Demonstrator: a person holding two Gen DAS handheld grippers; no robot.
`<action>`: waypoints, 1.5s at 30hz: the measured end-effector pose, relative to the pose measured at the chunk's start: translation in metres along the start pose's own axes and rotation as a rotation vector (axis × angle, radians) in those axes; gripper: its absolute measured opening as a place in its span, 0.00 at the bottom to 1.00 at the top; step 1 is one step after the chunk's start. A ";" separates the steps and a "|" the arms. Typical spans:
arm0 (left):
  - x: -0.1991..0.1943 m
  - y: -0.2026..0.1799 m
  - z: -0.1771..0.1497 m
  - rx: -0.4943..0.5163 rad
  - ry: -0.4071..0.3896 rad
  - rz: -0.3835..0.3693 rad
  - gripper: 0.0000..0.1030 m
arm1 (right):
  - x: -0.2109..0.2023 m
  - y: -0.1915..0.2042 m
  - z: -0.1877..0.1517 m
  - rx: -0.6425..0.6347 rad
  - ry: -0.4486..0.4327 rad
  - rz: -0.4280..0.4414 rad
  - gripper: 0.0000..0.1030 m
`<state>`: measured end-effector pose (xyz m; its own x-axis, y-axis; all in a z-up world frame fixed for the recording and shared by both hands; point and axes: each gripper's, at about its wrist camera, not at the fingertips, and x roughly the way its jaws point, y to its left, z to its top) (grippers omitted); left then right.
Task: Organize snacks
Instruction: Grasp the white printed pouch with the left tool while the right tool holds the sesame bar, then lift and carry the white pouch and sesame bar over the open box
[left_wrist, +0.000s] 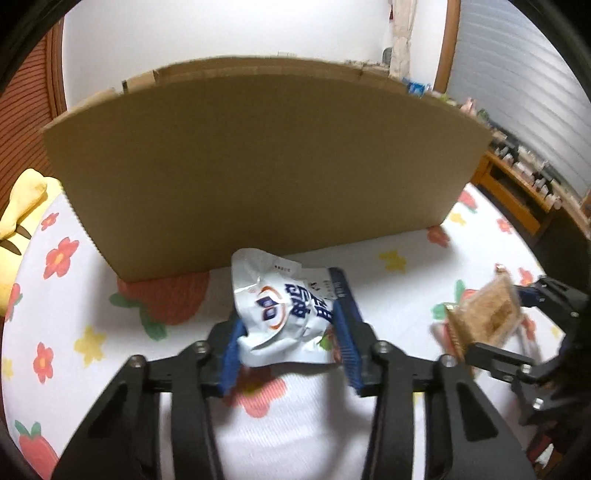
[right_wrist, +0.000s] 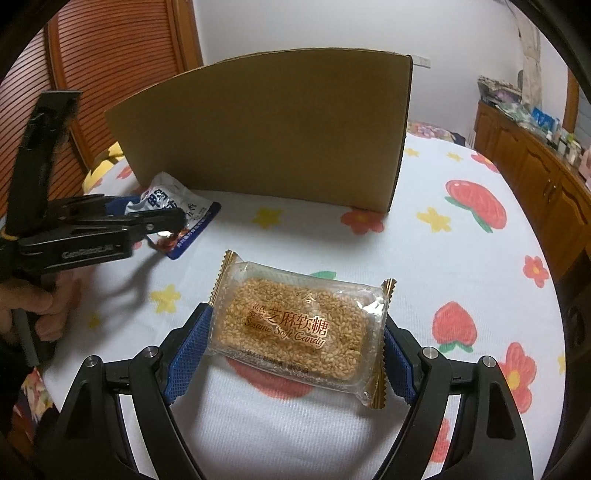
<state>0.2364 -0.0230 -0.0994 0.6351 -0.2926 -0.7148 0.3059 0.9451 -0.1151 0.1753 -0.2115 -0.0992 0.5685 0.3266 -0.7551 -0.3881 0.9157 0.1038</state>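
Your left gripper (left_wrist: 291, 325): black arms with blue ribbed pads, jaws narrow and pinched on a crumpled white foil snack pouch with blue print (left_wrist: 284, 314); the pads press its two sides and the pouch bulges up between them.

White pouch, from your right wrist view: it (right_wrist: 177, 206) sits low over the cloth just in front of the box's left end; whether its lower edge touches the cloth you cannot tell, as the gripper arm covers it.

Your hand: the fingers of your left hand (right_wrist: 40, 306) wrap the grip at the left edge of the right wrist view.

Your right gripper (right_wrist: 295, 332): jaws wide, blue pads against both short ends of a clear-wrapped rectangular sesame soft candy bar with gold crimped ends (right_wrist: 299, 328); the bar spans the whole gap and lies flat, label up.

Sesame bar, from your left wrist view: blurred at the right edge (left_wrist: 484, 314), well apart from the pouch.

Table cover: white cloth printed with red flowers, yellow flowers and strawberries (right_wrist: 461, 240), under both snacks.

Box: a plain brown cardboard box (left_wrist: 258, 166) stands upright on the cloth beyond both grippers, its near wall facing you; the pouch is just in front of it.

Further back: a wooden sideboard with small items (right_wrist: 532, 162) along the right wall.
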 end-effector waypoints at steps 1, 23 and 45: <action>-0.006 -0.001 -0.001 -0.001 -0.014 -0.009 0.30 | 0.000 0.000 0.000 -0.002 0.000 -0.002 0.83; -0.071 -0.014 -0.008 0.002 -0.150 -0.054 0.15 | -0.002 0.004 -0.002 -0.020 -0.013 -0.020 0.83; -0.144 -0.012 0.017 0.046 -0.290 -0.036 0.15 | -0.026 0.004 -0.007 0.010 -0.128 -0.037 0.83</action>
<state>0.1535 0.0056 0.0162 0.7971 -0.3617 -0.4835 0.3599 0.9275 -0.1007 0.1540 -0.2180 -0.0831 0.6704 0.3189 -0.6700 -0.3583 0.9298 0.0841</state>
